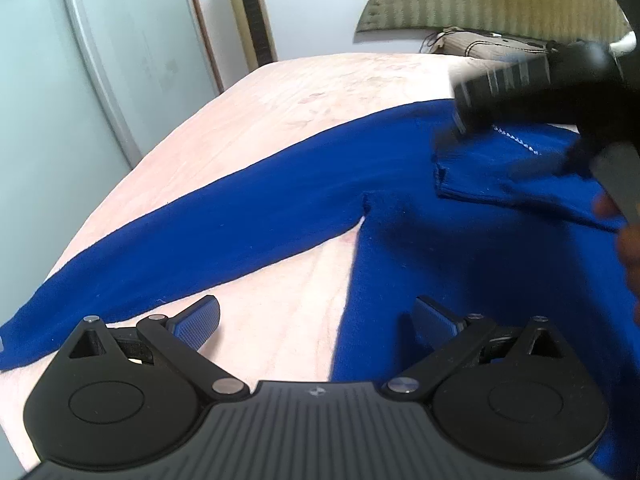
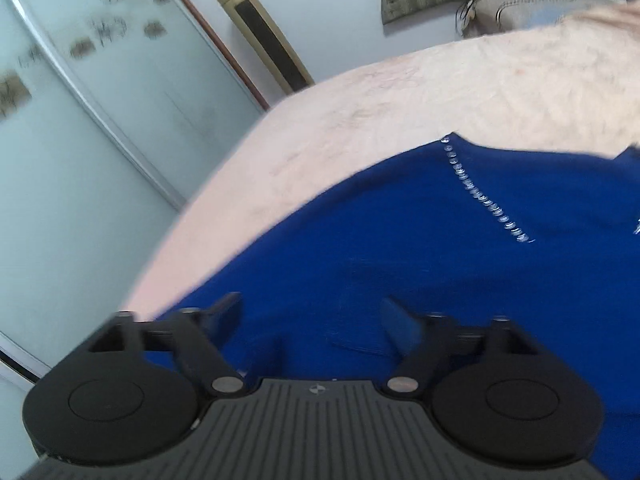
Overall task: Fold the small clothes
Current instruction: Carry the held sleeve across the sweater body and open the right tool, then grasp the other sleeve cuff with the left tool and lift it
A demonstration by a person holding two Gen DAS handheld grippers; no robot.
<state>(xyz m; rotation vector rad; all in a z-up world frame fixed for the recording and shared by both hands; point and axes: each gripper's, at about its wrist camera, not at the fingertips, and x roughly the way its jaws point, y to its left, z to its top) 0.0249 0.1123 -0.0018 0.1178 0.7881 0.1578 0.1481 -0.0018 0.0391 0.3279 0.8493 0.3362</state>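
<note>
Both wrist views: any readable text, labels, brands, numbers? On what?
No readable text in either view.
Small emblem on the left gripper body: a logo mark, no letters.
Same emblem on the right gripper body: no letters.
Dark prints on the glass door: blurred, unreadable.
Blue sweater: no label visible.

Location: a home bedroom. A bed (image 1: 280,92) with pink quilted cover fills the scene. At its far end: padded headboard (image 1: 492,0) and pillow (image 1: 480,46). Left of the bed: frosted glass sliding door (image 1: 80,80), tower air conditioner (image 1: 252,12).
</note>
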